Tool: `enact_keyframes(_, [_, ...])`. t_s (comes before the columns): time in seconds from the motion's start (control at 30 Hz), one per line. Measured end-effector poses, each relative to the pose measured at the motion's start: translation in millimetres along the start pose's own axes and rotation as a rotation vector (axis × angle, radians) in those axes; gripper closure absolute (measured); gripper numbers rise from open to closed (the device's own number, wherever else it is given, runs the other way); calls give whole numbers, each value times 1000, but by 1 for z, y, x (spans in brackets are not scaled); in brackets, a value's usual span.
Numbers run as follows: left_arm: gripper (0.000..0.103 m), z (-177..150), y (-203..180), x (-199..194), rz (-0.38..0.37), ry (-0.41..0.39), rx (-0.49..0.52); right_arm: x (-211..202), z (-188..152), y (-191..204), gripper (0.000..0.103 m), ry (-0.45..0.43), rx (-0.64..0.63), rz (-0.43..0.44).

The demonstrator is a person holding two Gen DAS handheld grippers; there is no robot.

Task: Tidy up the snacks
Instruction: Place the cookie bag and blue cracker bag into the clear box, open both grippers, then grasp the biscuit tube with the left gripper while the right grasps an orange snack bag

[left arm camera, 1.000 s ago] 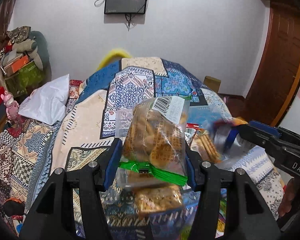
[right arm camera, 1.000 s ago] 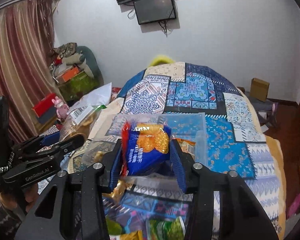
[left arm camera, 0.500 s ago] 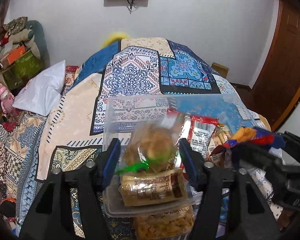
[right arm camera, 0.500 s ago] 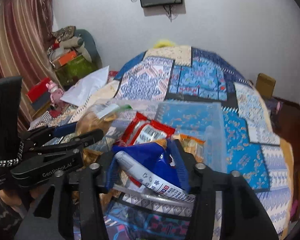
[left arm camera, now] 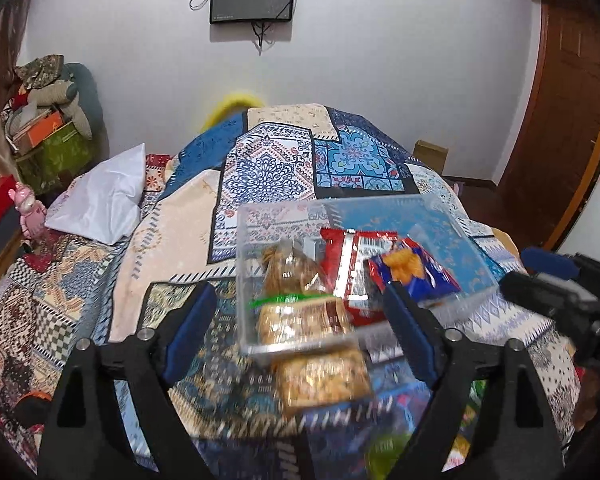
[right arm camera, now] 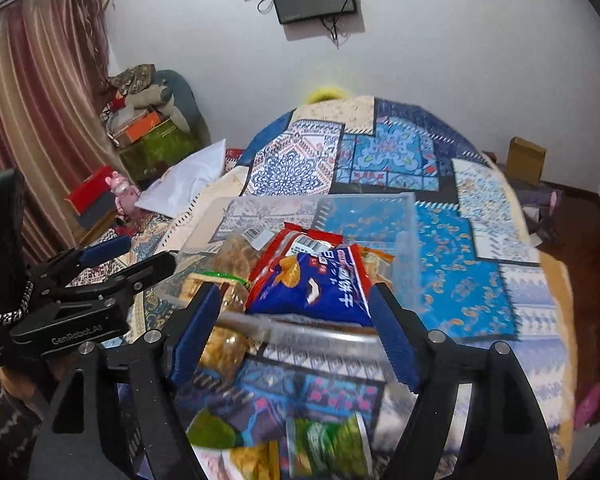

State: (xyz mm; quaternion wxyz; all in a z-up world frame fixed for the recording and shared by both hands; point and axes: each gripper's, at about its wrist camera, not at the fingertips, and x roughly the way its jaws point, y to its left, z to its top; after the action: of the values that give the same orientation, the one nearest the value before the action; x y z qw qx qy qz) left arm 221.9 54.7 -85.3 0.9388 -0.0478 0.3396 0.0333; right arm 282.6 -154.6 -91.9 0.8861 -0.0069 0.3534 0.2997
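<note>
A clear plastic bin (left arm camera: 452,220) sits on the patterned bed quilt. In it lie a clear bag of biscuits with a green tie (left arm camera: 292,276), a red packet (left arm camera: 344,264) and a blue snack bag (left arm camera: 412,272). My left gripper (left arm camera: 300,328) is open and empty, just in front of the bin. My right gripper (right arm camera: 292,328) is open and empty; the blue snack bag (right arm camera: 320,284) rests in the bin (right arm camera: 404,216) just beyond it. The left gripper also shows in the right wrist view (right arm camera: 112,256).
Loose snack packets lie on the quilt in front of the bin: a tan packet (left arm camera: 324,380) and green packets (right arm camera: 324,444). A white pillow (left arm camera: 100,200) lies at the left. Clutter and boxes stand by the left wall, a wooden door at right.
Both grippers have opened and let go: the biscuit bag and the blue snack bag now lie in the bin. Both grippers have pulled back toward me.
</note>
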Motion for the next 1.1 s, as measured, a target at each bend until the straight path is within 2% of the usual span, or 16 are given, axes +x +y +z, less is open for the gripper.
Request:
enact_keyframes(0.13, [17,-20,-3,-20,-10,25,5,-27,-15,3,28,-12,-17,-26])
enact_keyframes(0.3, [17,-54,-8,-41,-14,64,13,-45,-44,8,27,19,-41,-51])
enact_keyframes(0.53, [17,-98,-18,-60,-17,123,26,-48,-101,21,27,132,-46,-37])
enact_keyframes(0.67, [17,-121,-30,-68,-43,161,31,-34,-135,28,27,206,-60,-46])
enact_keyframes(0.87, [17,-140,-61,-71,-107,193,60,-46,-146,5,25,206,20,-35])
enact_keyframes(0.97, [17,-149,-77,-66,-128,215,65,-53,-153,2,25,209,-16,-95])
enact_keyframes(1.1, [17,-166,-92,-54,-78,246,116,-62,-157,-5,25,210,-28,-157])
